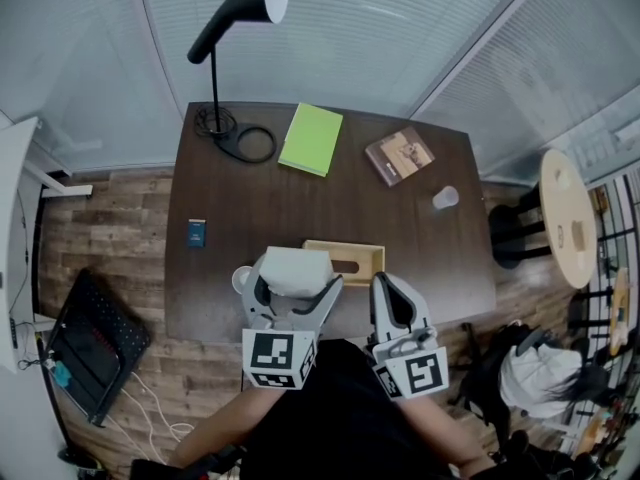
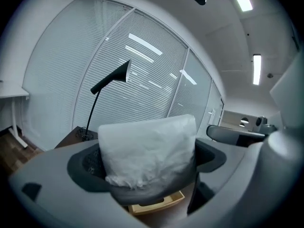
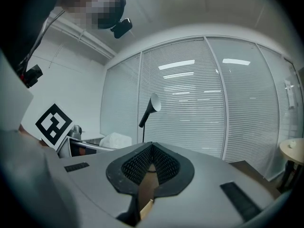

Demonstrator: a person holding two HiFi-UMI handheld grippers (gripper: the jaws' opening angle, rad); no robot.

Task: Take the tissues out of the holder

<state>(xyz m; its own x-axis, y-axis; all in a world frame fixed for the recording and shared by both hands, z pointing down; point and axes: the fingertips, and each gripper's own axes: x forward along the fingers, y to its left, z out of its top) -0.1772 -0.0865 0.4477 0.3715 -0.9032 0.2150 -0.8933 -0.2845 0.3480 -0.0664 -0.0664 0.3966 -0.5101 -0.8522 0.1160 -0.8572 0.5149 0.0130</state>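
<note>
In the head view, the left tongs (image 1: 298, 278) are holding the white tissue pack (image 1: 296, 266) just above the wooden holder (image 1: 352, 260) on the tabletop (image 1: 250, 188). The right tongs (image 1: 385, 283) are sitting just beside the holder's near right end. The left gripper view is showing wide jaws gripping the pack. The right gripper view is showing jaws closed together, apparently empty. The removal is looking nearly done; next, the pack needs carrying clear and setting down.

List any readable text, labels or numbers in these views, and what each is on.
No readable text.
Brown book: cover print too small.
Blue card: print too small.
Green notebook, tissue pack, wooden tissue holder: no print visible.
Marker cubes: square patterns only, no letters.
</note>
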